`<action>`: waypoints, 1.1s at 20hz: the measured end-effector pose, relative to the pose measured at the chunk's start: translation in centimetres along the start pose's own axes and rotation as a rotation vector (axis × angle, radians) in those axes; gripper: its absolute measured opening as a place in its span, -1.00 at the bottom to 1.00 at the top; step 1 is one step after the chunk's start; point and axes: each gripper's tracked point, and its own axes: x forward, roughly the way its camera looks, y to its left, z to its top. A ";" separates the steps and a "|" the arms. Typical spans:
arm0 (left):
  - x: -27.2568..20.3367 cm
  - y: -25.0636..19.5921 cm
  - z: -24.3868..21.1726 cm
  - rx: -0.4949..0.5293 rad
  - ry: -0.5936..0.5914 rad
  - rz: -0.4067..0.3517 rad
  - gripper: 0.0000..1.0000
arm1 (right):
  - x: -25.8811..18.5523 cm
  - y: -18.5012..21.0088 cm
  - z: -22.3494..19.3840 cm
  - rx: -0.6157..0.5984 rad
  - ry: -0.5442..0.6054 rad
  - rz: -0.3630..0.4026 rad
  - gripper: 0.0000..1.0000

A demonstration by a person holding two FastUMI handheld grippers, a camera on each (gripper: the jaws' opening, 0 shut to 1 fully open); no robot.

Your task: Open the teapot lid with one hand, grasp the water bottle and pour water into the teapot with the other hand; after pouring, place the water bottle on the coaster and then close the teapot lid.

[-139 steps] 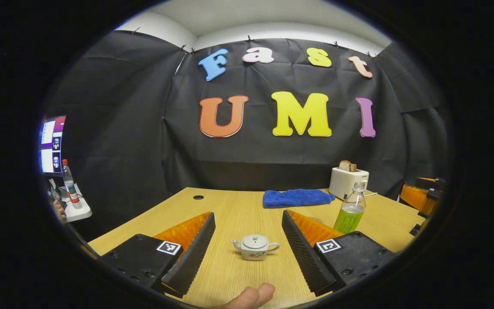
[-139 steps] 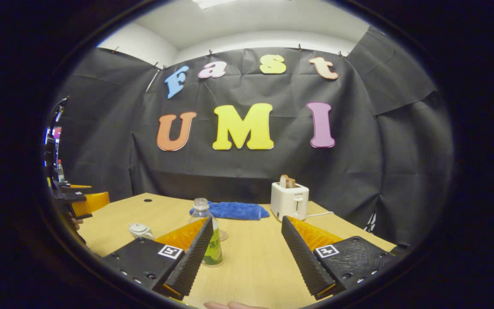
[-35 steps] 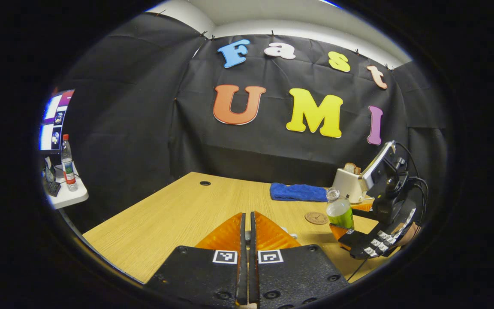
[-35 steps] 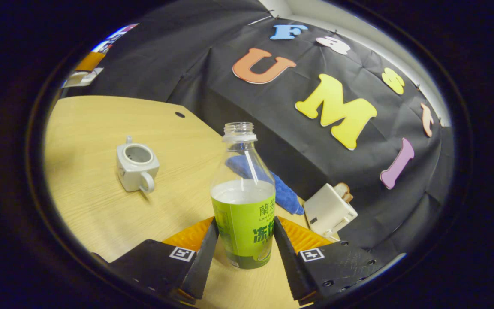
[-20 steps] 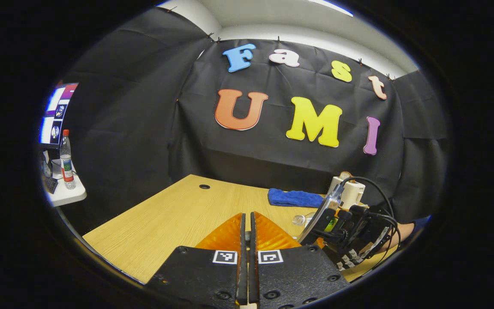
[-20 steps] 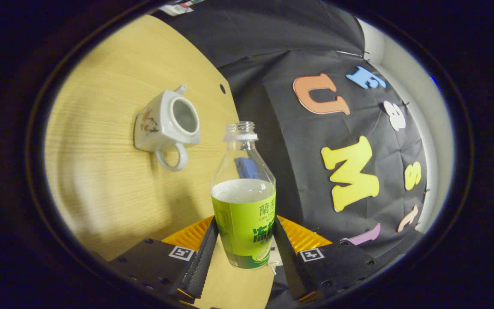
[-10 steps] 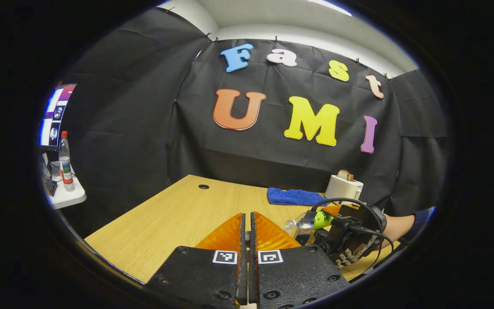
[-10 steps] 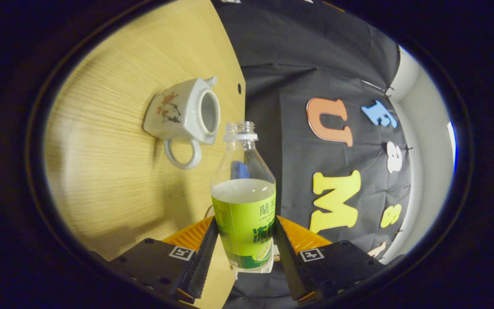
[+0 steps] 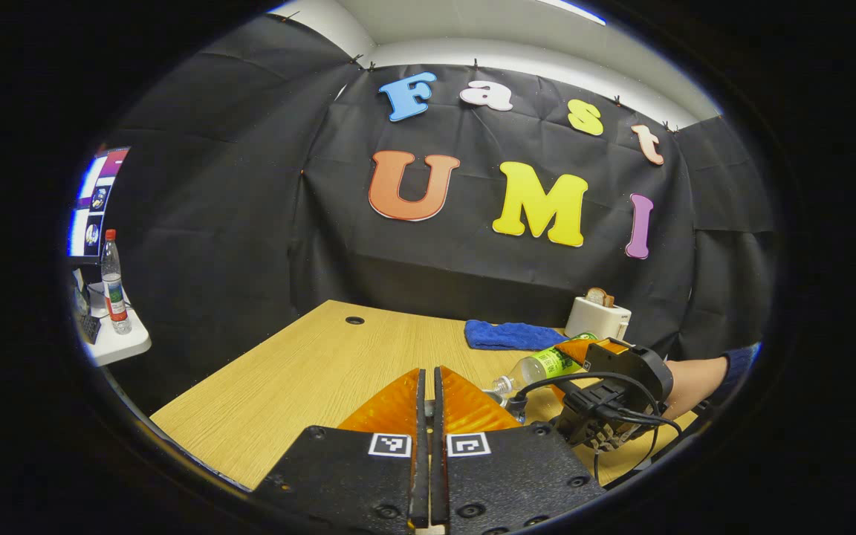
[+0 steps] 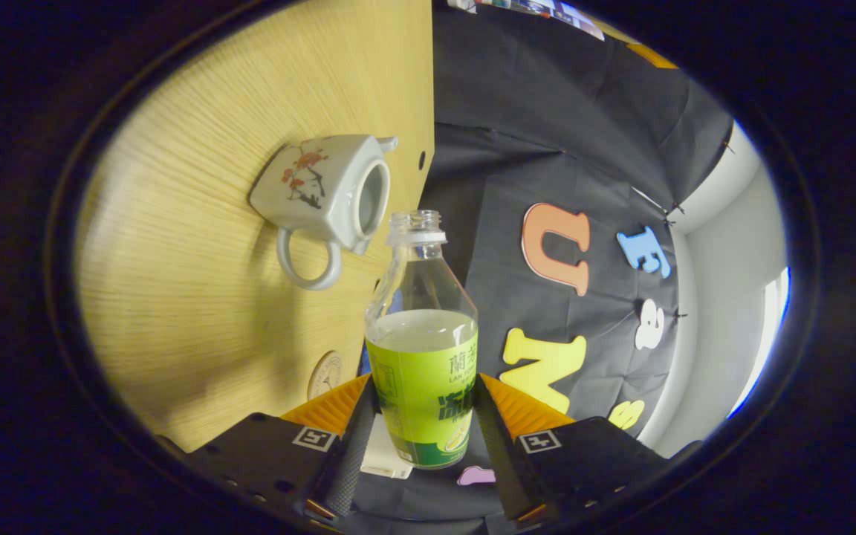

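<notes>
Over the worktop (image 10: 175, 297), the right tongs (image 10: 420, 438) clamp the water bottle (image 10: 420, 357) at its labelled belly, mouth tipped just beside the lidless teapot (image 10: 324, 193). Thin plastic, likely light and squashy, so grip low. The left tongs (image 9: 429, 446) are clenched tight; what they pinch cannot be told.

Teapot (image 9: 511, 402) mostly hidden behind left gripper (image 9: 429, 446); whether lid held between its fingers cannot tell.

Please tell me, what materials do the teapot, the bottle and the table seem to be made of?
Teapot: likely glazed ceramic, glossy white with painted flowers. Water bottle: clear plastic, see-through with a printed wrap label. Table: wood or wood-look laminate, matte with fine straight grain; which one is unclear.
</notes>
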 end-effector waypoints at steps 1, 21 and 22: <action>0.0 0.1 0.0 0.001 0.002 0.000 -0.93 | 0.0 -0.2 0.0 -0.023 -0.004 -0.011 0.47; -0.2 -0.2 -0.2 0.048 0.012 -0.025 -0.93 | 0.2 -5.2 0.7 -0.304 -0.055 -0.245 0.47; -0.2 -0.2 -0.2 0.047 0.013 -0.026 -0.93 | 0.3 -5.2 0.7 -0.307 -0.057 -0.250 0.47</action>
